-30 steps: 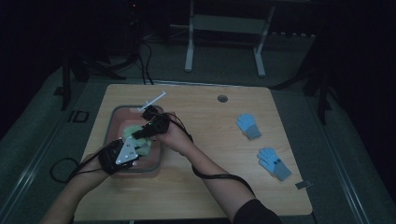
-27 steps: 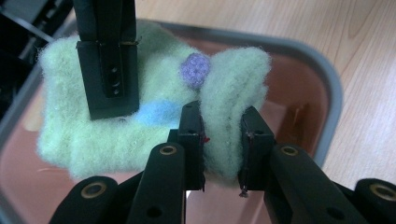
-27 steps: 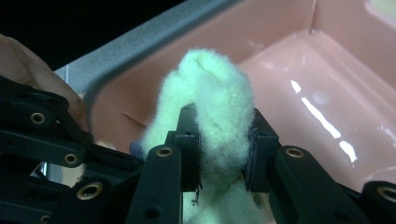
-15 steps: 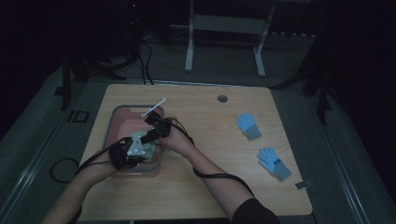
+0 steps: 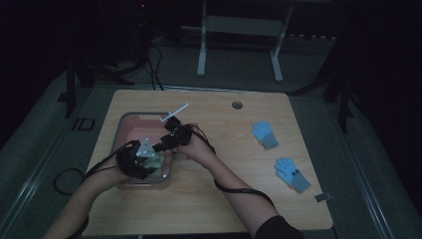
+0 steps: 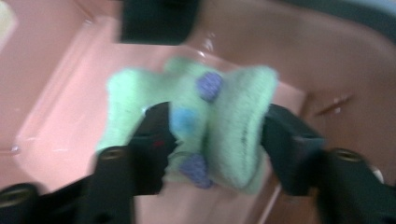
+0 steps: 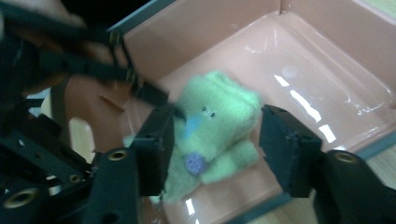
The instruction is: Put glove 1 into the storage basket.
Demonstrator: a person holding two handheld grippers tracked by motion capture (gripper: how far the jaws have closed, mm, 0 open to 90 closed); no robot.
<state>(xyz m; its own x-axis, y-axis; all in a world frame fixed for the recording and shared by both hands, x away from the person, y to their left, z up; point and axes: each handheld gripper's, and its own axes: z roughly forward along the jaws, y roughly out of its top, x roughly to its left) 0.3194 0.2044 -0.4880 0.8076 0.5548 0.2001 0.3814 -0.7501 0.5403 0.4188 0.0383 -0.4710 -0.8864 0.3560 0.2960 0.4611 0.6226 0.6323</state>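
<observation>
Both grippers' jaws have just been opening around the green glove (image 7: 217, 126) in the pink bin (image 5: 130, 124), left gripper (image 6: 215, 135) and right gripper (image 7: 215, 149) half-open, pads apparently clear, suggesting it has been dropped off.

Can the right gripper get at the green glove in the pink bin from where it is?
Probably yes: the right gripper hangs open right over the green glove inside the pink bin, though the left gripper crowds it.
</observation>
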